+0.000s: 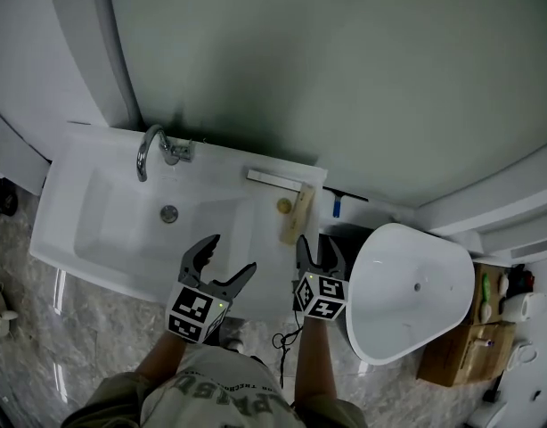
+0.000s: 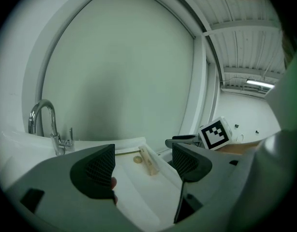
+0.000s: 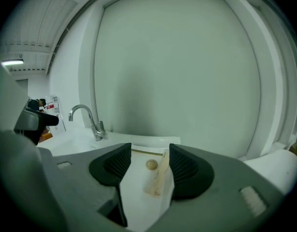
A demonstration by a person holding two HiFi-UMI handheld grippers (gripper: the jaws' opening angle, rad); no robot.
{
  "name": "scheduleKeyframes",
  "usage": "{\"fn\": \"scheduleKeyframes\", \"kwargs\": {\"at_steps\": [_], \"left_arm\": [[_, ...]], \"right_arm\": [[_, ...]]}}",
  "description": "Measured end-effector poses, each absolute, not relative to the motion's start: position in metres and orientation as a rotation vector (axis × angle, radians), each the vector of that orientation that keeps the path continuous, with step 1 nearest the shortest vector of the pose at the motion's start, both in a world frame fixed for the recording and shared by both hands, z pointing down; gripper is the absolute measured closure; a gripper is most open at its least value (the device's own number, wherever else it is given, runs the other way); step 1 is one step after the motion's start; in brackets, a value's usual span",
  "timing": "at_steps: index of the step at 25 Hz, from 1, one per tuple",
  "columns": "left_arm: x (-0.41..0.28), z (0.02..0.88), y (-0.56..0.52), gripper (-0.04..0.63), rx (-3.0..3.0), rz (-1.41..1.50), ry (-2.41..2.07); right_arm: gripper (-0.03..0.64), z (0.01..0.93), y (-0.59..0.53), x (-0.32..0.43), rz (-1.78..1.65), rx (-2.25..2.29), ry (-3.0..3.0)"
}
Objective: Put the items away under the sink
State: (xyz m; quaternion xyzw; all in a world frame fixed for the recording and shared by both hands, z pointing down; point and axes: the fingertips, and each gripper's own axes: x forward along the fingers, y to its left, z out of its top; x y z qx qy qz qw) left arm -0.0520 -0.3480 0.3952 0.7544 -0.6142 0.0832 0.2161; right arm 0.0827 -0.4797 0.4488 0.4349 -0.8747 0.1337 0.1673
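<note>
The jaws of both grippers stand spread, with nothing between them. The left gripper [image 1: 229, 255] hovers over the front edge of the sink, and the right gripper [image 1: 316, 250] hangs just beside it, over the front of the white desk [image 1: 272, 230] to the right of the basin [image 1: 104, 221].

We count 3 items on that desk, all at its far end. A long pale stick [image 1: 296, 214] lies pointing away from us. A small round piece [image 1: 284, 205] sits just beside it on the left. A flat strip [image 1: 273, 179] runs along the back edge near the wall. In the right gripper view the stick and the round piece line up in the gap between the jaws, well ahead of them. The tap [image 1: 153, 150] stands at the back of the basin, and a toilet [image 1: 416, 292] is close on the right.

We judge the task barely begun: nothing is picked up, and this is the approach to the first item. The next move calls for carrying the right gripper forward and down, then turning the jaws across the stick's narrow width before closing. No view shows the space under the sink, so we cannot tell how it opens.
</note>
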Motion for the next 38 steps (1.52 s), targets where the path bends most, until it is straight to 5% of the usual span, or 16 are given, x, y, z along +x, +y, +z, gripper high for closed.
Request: {"fn": "scheduleKeyframes", "kwargs": {"at_steps": [29,38], "left_arm": [[-0.089,0.435,-0.393,0.241,1.999,0.260,-1.649],[-0.092,0.435,-0.393,0.241,1.985,0.262,-1.664]], "right_arm": [[0.385,0.635,-0.542,0.065,0.758,1.083,-1.938],[0.469,0.640,-0.540,0.067,0.800,1.076,-1.910]]}}
